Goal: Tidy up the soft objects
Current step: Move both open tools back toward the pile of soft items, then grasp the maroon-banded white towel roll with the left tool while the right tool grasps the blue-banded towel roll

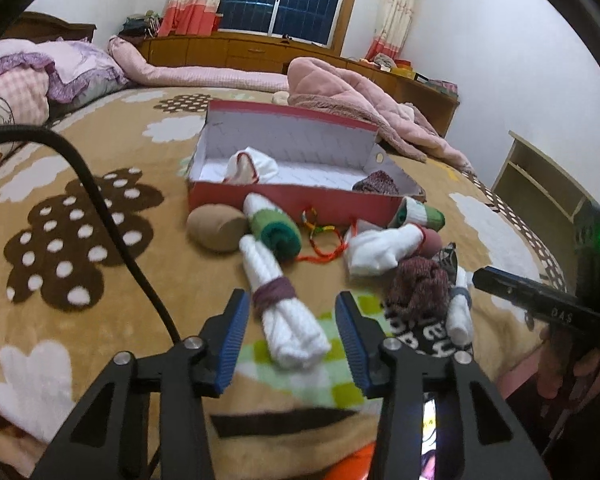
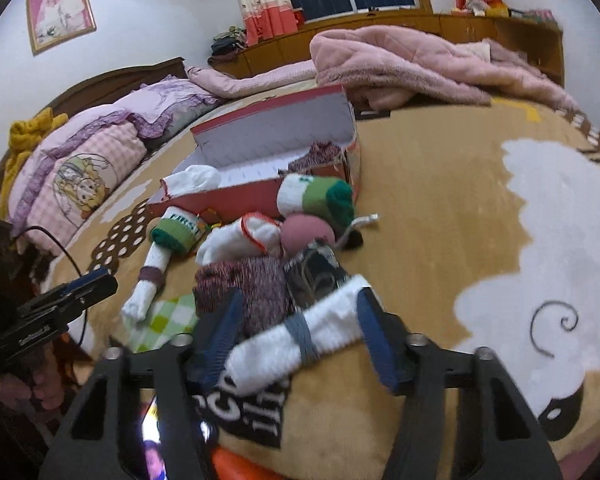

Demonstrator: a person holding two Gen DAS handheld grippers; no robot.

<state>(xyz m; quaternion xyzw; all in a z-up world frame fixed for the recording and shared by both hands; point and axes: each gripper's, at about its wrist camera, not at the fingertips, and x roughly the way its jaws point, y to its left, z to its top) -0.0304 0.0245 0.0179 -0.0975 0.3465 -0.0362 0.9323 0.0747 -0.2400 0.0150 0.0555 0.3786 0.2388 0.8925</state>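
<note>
A red shoe box (image 1: 296,200) (image 2: 256,200) lies open on the bed with a white sock (image 1: 250,166) and a maroon sock (image 1: 376,182) inside. Rolled socks lie in front of it. My left gripper (image 1: 290,308) is open around a white sock roll with a maroon band (image 1: 288,320). My right gripper (image 2: 300,308) is open around a white sock roll with a grey band (image 2: 300,336); it also shows in the left wrist view (image 1: 460,308). A maroon knit sock (image 2: 248,284) (image 1: 418,286) lies beside it.
A tan sock ball (image 1: 216,226), green-and-white rolls (image 1: 274,222) (image 2: 320,196), a pink ball (image 2: 306,232), a white sock (image 1: 380,248) and a woven bracelet (image 1: 320,236) lie by the box. A pink quilt (image 1: 360,100) and pillows (image 1: 40,76) lie farther back.
</note>
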